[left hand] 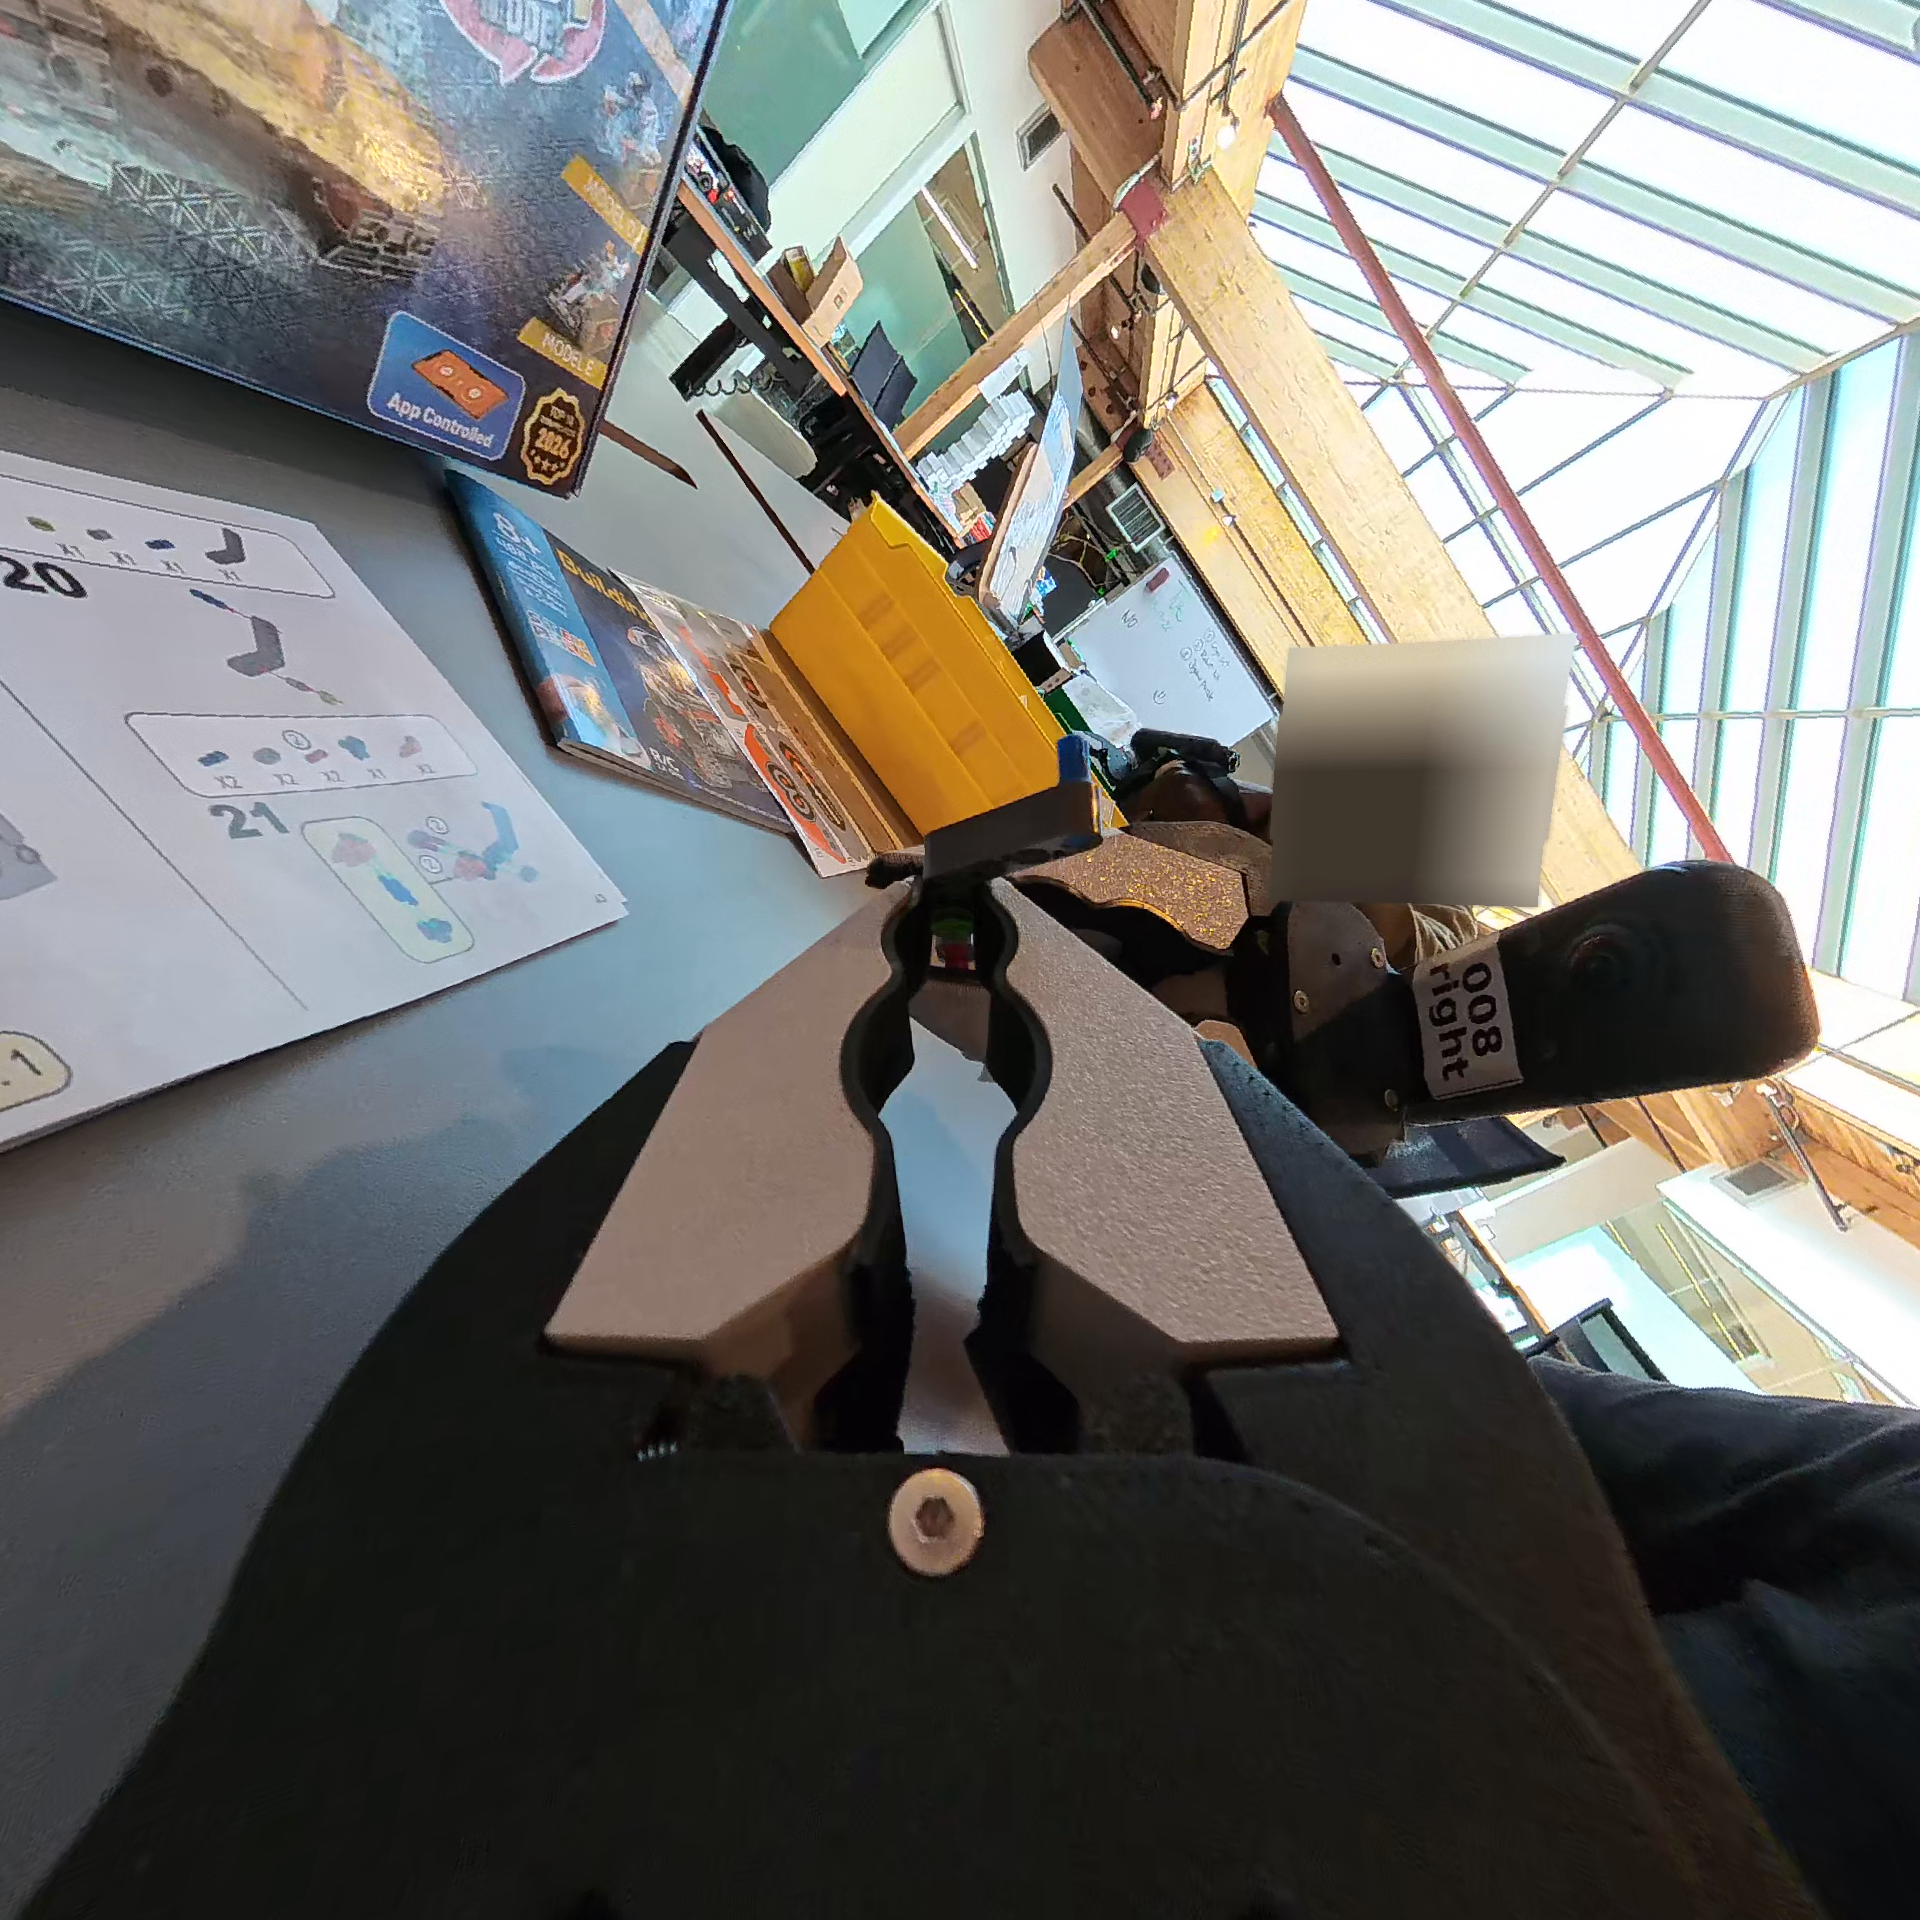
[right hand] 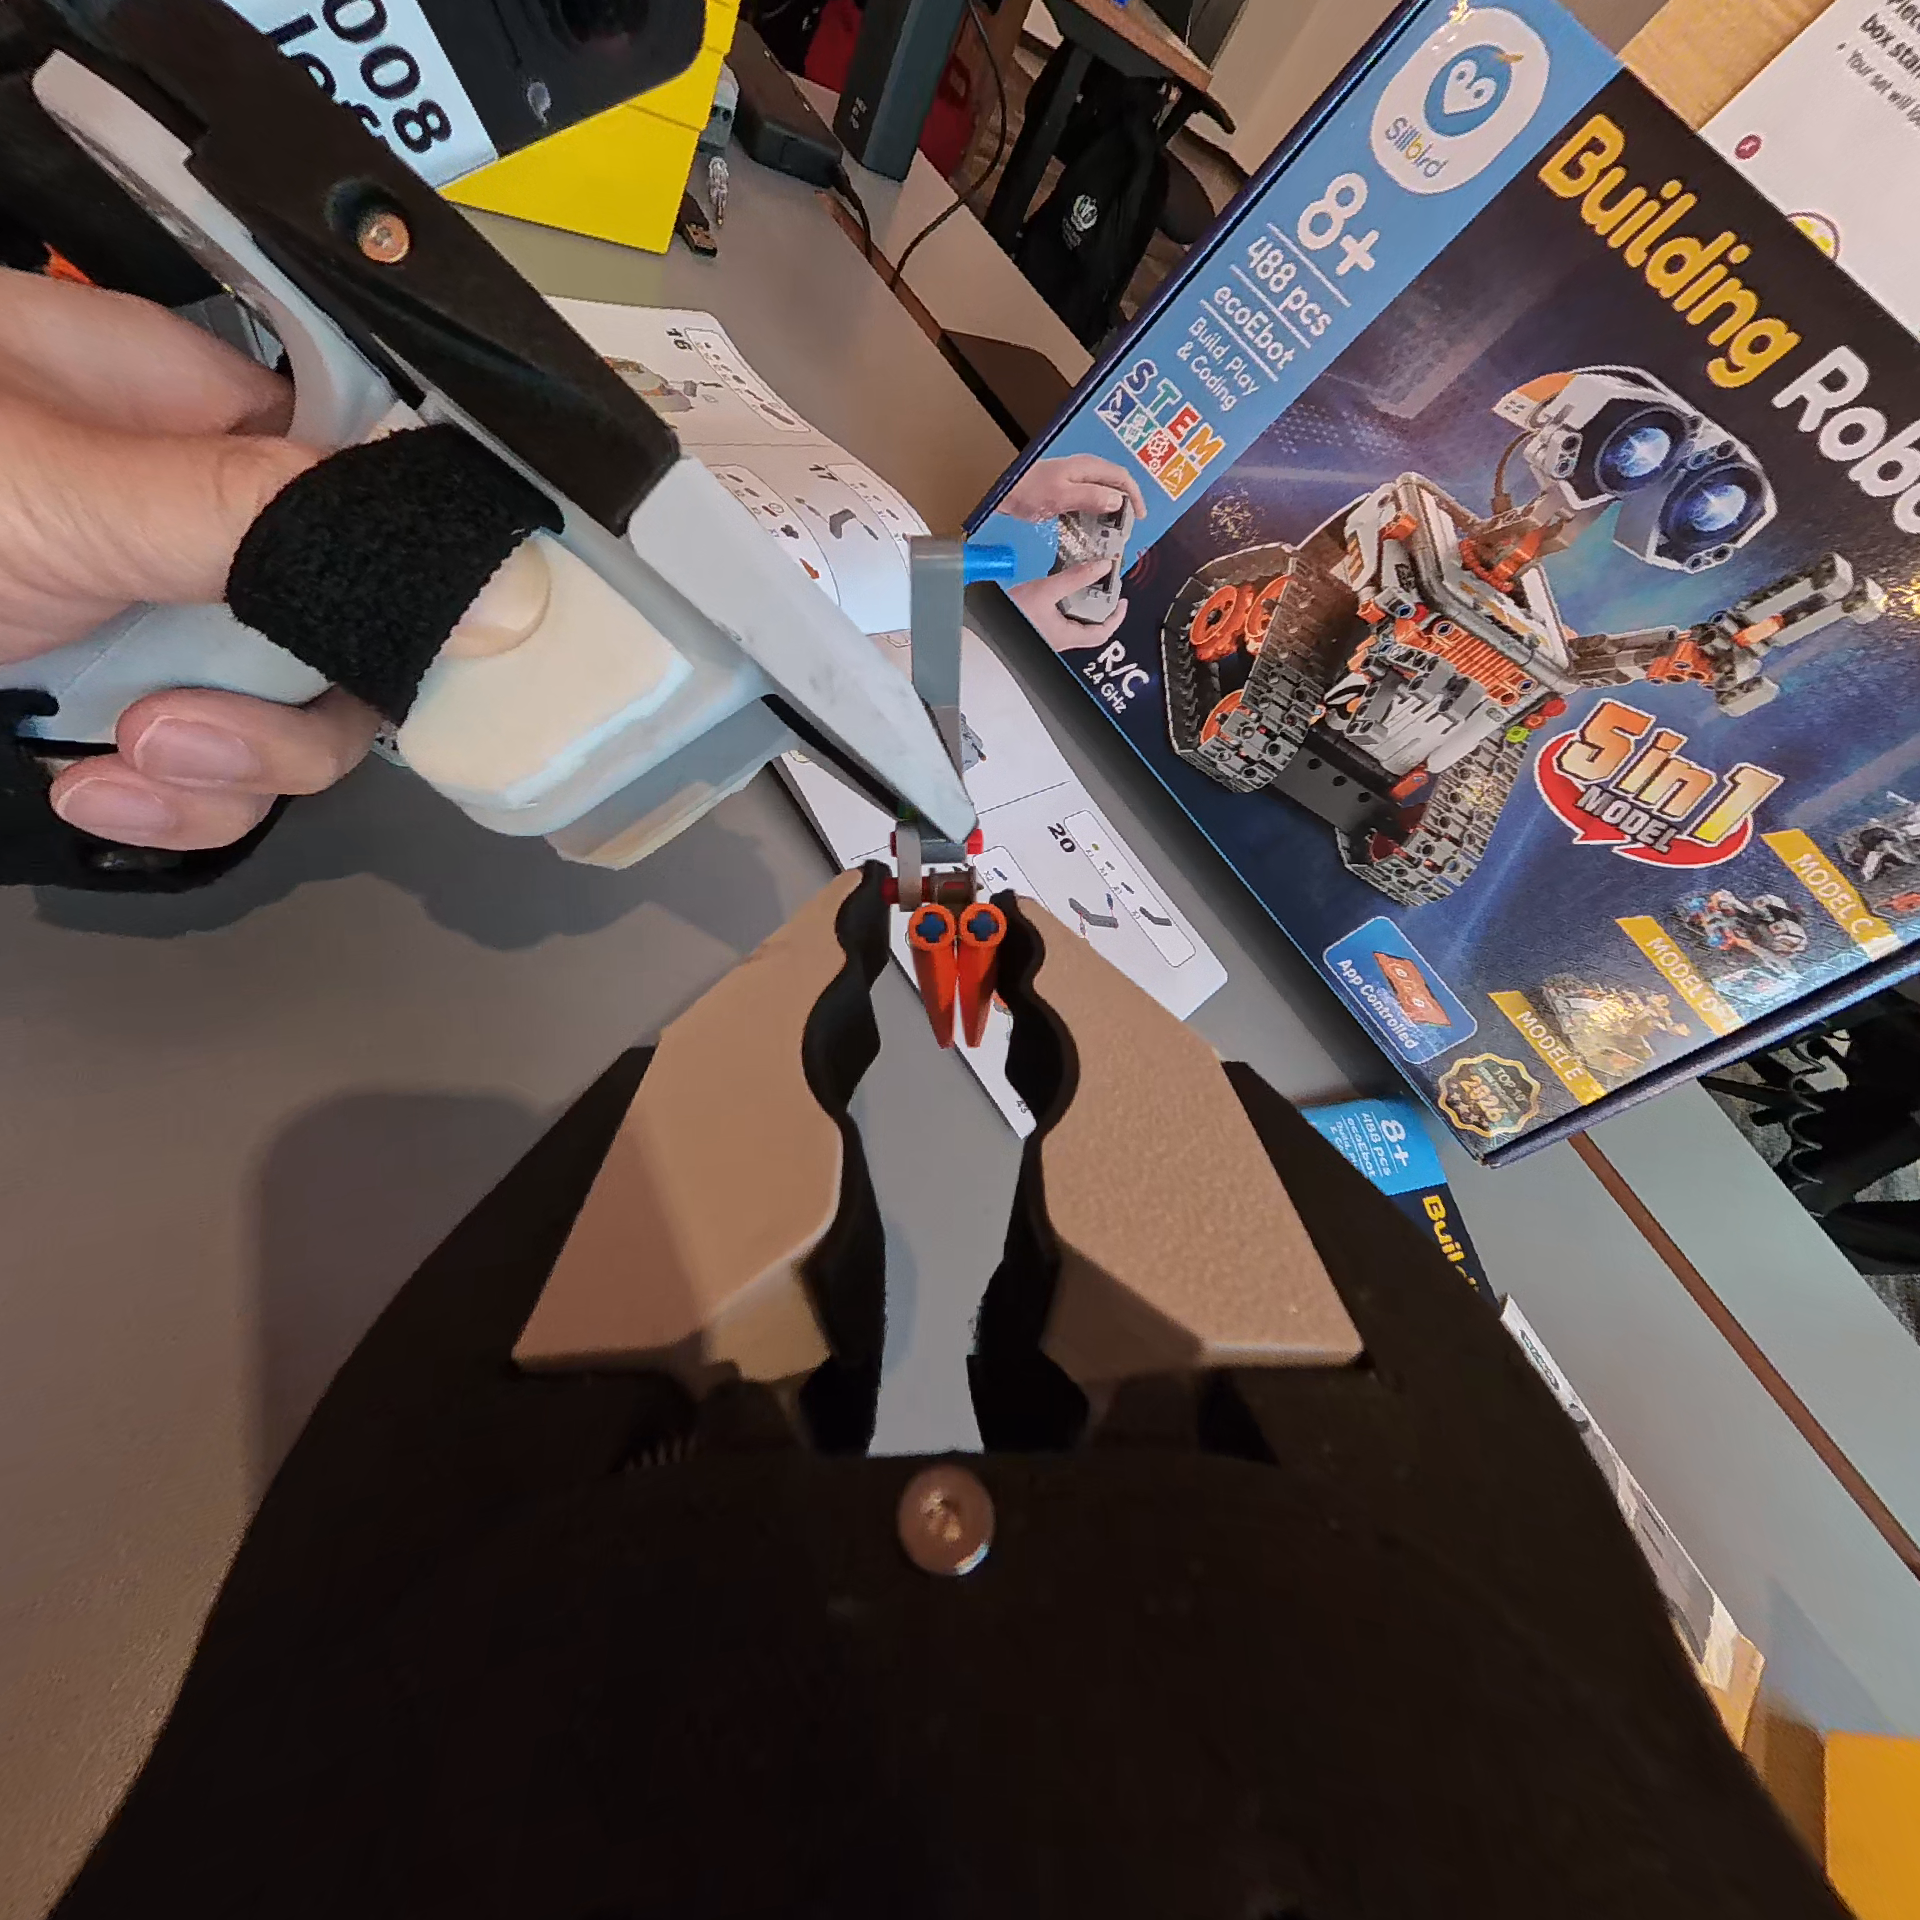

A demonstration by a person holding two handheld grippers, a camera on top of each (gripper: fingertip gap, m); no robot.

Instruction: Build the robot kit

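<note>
**Grey beam and orange claws pinched between two grippers**

Orange claw pieces (right hand: 956, 971) sit at the tips of the right gripper (right hand: 940, 904), joined to a small grey-and-red connector (right hand: 932, 868) just ahead of them. From that connector a grey beam (right hand: 938, 634) rises upright, a blue pin (right hand: 987, 566) jutting from its top. The whole little assembly hangs in the air above the instruction sheet (right hand: 1101, 914) on the grey table (right hand: 312, 1039).

Risk, as I judge it: both grips fall on a very small patch of the same build. If the two pull or twist apart, the beam could pop off its connector, or the claws could slip out and drop to the table. The beam has nothing bracing its top, so a sideways nudge there would lever against the joint.

Right gripper: jaws nearly together, pinching the assembly at the claws' upper end, with the claw points trailing back between the fingers.

Left gripper (left hand: 951, 914): jaws narrowed almost closed at the tips, clamped on the small red-and-green part of the assembly, the beam (left hand: 1013, 826) lying across just beyond them. In the right wrist view its pale finger (right hand: 831, 665) reaches down to the connector. A yellow bin (left hand: 904, 675) and the toy box (right hand: 1507, 623) stand nearby.
</note>
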